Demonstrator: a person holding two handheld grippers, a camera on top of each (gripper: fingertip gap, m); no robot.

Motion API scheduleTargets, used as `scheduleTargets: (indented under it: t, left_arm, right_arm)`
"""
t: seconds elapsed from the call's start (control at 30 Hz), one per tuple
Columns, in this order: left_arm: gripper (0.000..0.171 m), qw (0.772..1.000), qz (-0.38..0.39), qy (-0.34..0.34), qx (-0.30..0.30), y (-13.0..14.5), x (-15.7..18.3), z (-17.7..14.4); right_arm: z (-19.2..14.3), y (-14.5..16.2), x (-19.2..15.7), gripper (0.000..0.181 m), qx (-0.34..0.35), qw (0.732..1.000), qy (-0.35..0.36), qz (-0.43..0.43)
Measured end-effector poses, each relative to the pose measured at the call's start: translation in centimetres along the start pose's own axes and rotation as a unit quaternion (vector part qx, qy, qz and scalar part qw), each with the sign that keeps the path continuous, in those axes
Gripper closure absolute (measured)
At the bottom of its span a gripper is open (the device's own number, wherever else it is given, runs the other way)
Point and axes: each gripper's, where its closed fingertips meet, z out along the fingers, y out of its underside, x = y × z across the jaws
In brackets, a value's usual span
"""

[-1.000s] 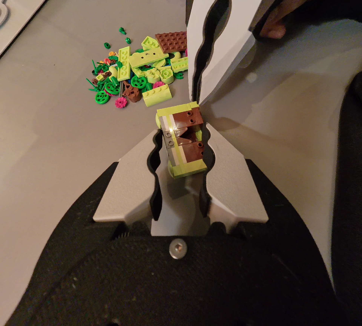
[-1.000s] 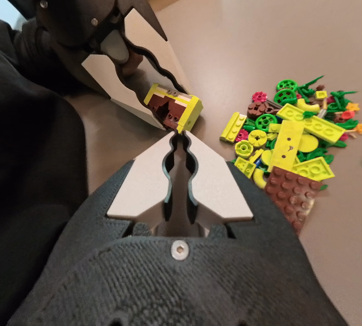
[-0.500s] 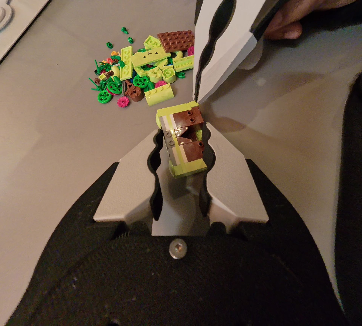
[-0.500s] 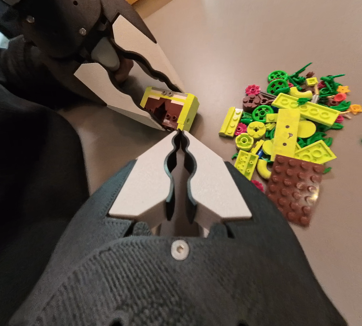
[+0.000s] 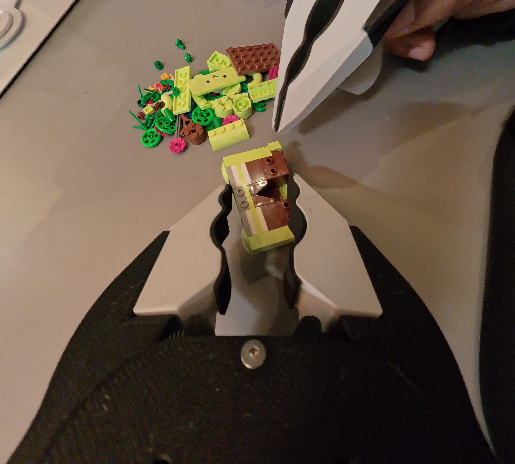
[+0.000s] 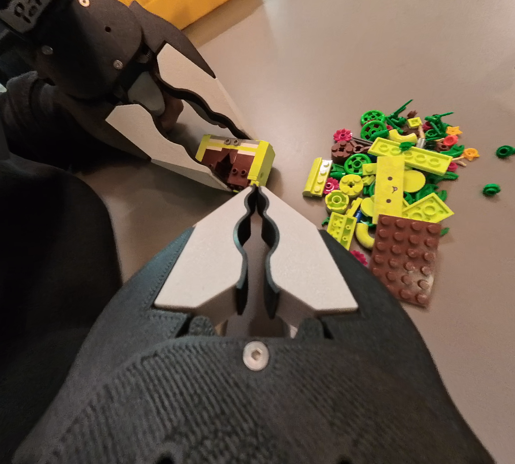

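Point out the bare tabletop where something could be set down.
Bare: the grey table between the loose brick pile and the pale tray, and nearer, left of the left tool. Crowded: the pile, and where the right tool nearly meets the held brick block.

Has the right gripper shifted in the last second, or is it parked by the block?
Yes. In the left wrist view the right gripper has drawn slightly back from the lime-and-brown block assembly, toward the brown plate; its tips stood nearer the assembly's corner before.
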Motion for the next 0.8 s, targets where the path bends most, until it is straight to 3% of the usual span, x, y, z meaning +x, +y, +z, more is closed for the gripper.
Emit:
scheduleTargets:
  t: [0.23, 0.53, 0.63, 0.73, 0.8]
  left_arm:
    - [0.133, 1.000, -0.001, 0.001, 0.000, 0.0, 0.0, 0.0]
    - [0.133, 1.000, -0.001, 0.002, 0.000, 0.0, 0.0, 0.0]
    - [0.133, 1.000, 0.001, 0.006, 0.000, 0.0, 0.1, 0.0]
    - [0.133, 1.000, 0.001, 0.002, 0.000, 0.0, 0.1, -0.1]
    - [0.133, 1.000, 0.000, 0.003, 0.000, 0.0, 0.1, 0.0]
  right_arm:
    - [0.7, 0.4, -0.5, 0.170, -0.021, 1.000, -0.011, -0.001]
    - [0.8, 0.5, -0.2, 0.177, -0.027, 0.999, -0.024, 0.026]
    - [0.6, 0.9, 1.5, 0.181, -0.037, 0.999, 0.024, 0.028]
    - [0.5, 0.0, -0.6, 0.181, -0.008, 0.999, -0.032, 0.023]
    - [0.5, 0.1, -0.2, 0.181, -0.010, 1.000, -0.016, 0.015]
